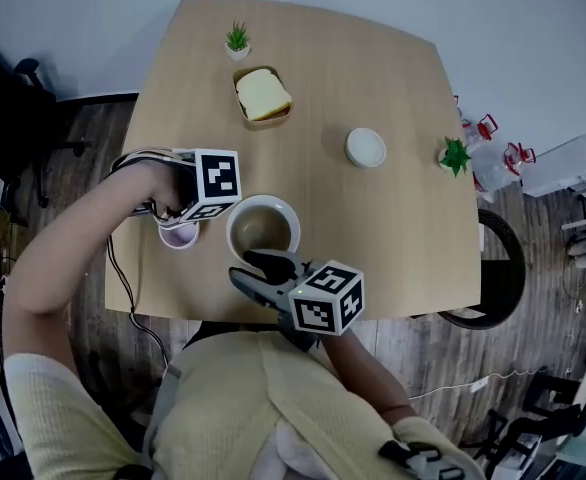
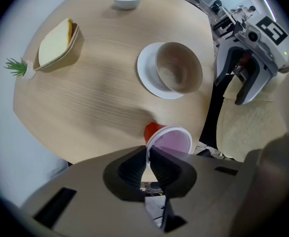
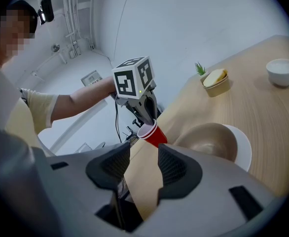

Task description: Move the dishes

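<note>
A red cup [image 1: 179,235] with a white rim hangs tilted just over the table's left edge, and my left gripper [image 1: 180,222] is shut on its rim. In the left gripper view the jaws [image 2: 148,158] pinch the cup's [image 2: 167,139] rim from above. Right of it, a beige bowl [image 1: 262,227] stands on a white plate [image 1: 291,215]. My right gripper [image 1: 246,268] hovers at the plate's near side, open, with nothing between its jaws [image 3: 143,164]. From there I see the cup [image 3: 153,133] and the bowl [image 3: 209,137].
A wooden tray with a yellow sponge [image 1: 263,96] sits at the table's far side beside a small potted plant [image 1: 237,40]. A small white bowl [image 1: 366,148] and a second plant [image 1: 454,155] stand at the right. Chairs and cables surround the table [image 1: 403,238].
</note>
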### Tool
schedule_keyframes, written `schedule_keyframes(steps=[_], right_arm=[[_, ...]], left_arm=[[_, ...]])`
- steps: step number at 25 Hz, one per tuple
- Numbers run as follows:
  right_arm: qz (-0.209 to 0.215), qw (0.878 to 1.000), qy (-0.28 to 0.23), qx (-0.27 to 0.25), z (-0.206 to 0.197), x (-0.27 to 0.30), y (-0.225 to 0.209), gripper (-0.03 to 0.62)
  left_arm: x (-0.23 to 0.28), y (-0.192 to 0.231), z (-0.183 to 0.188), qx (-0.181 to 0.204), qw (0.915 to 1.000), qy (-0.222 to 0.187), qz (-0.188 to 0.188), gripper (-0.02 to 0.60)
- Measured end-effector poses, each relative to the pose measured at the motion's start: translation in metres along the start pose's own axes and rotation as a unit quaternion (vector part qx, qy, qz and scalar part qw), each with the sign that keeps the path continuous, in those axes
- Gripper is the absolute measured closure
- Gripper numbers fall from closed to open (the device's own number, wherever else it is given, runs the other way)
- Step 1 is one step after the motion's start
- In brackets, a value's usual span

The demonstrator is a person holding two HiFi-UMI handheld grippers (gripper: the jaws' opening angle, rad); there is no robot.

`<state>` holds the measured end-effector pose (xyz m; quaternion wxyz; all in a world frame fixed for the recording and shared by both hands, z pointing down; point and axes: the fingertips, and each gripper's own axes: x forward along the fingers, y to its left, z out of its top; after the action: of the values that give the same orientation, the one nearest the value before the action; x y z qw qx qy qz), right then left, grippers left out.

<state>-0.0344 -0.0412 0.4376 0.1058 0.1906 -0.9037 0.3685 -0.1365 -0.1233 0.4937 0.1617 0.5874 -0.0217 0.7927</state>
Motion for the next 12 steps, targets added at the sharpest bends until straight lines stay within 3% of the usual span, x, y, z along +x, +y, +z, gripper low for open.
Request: schedule_keyframes(steps=[12], right_arm=[[0.000,1.000,0.013,0.000,-0.004,0.004,-0.002,0.414]], left_arm=[[-0.007,0.024,0.021,-0.011,0.9993,-0.033,-0.013,0.548]])
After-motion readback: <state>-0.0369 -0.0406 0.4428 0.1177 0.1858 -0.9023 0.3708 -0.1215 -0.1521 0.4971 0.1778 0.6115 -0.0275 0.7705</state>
